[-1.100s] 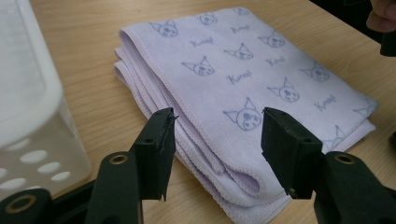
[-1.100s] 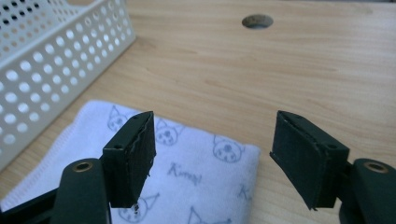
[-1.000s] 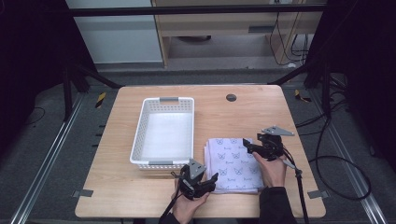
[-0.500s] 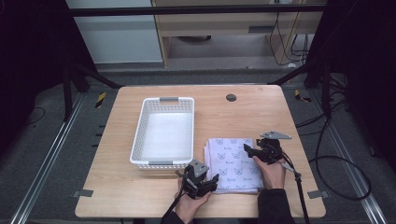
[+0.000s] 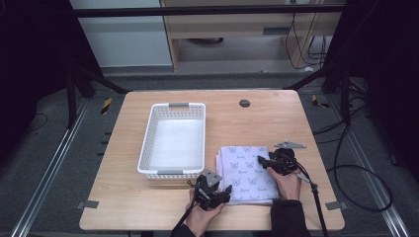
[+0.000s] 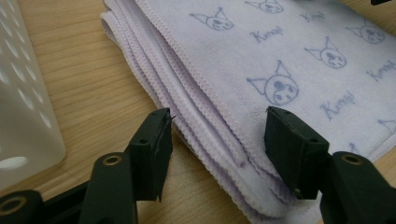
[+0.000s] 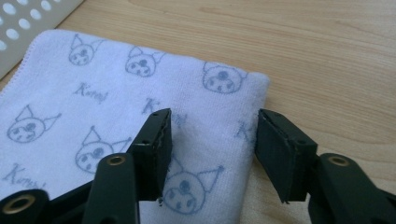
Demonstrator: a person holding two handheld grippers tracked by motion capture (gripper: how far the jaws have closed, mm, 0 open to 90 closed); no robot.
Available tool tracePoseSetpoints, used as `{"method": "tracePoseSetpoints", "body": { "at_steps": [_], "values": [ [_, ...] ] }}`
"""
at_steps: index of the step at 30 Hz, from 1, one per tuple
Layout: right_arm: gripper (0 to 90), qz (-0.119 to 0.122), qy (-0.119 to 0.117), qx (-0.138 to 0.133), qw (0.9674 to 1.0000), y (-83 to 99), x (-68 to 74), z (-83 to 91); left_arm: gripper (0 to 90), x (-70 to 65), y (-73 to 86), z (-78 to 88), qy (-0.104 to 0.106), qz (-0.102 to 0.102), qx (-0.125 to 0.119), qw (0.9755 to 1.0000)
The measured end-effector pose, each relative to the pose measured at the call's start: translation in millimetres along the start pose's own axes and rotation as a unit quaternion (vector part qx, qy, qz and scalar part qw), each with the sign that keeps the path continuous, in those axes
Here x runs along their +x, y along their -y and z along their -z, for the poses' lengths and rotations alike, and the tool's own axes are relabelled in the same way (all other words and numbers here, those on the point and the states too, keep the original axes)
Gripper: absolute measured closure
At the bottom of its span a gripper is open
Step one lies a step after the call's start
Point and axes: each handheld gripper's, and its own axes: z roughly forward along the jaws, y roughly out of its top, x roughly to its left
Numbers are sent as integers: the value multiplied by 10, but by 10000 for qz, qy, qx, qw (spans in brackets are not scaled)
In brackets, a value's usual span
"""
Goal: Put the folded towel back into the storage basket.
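While towel point(image 5: 247, 167) lies beside it, basket point(image 5: 173, 143) holds nothing.

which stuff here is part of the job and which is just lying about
In the job:
folded lavender towel
left gripper, open at its near edge
right gripper, open over its right edge

Lying about:
white plastic basket
dark round grommet
wooden table

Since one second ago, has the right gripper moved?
Yes. The right gripper has come down onto the towel, jaws closing, away from the table hole.
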Motion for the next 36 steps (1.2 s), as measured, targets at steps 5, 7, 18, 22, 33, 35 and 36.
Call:
{"method": "tracePoseSetpoints", "body": {
  "at_steps": [5, 7, 18, 22, 33, 35, 36],
  "values": [
    [510, -85, -27, 95, 9999, 13, 6, -26, 390, -6, 12, -25, -1, 16, 27, 10000],
    [524, -68, -33, 101, 9999, 14, 8, -31, 386, -8, 13, -29, -6, 10, 25, 10000],
    [650, -256, -163, 161, 9994, 10, 13, -28, 397, -9, 8, -46, 29, 29, 51, 10000],
    [685, -208, -121, 149, 9996, 8, 27, -23, 511, -12, 5, -40, 210, 86, 63, 9997],
    [734, -166, -50, 92, 9998, -3, 58, 2, 730, -60, 9, -10, 360, 65, -60, 9993],
    [738, -168, -51, 46, 9998, -6, 61, 16, 746, -63, 6, 0, 362, 31, -92, 9993],
    [739, -156, -39, 29, 9999, -8, 65, 23, 751, -63, 6, 0, 362, 31, -92, 9993]
  ]
}}
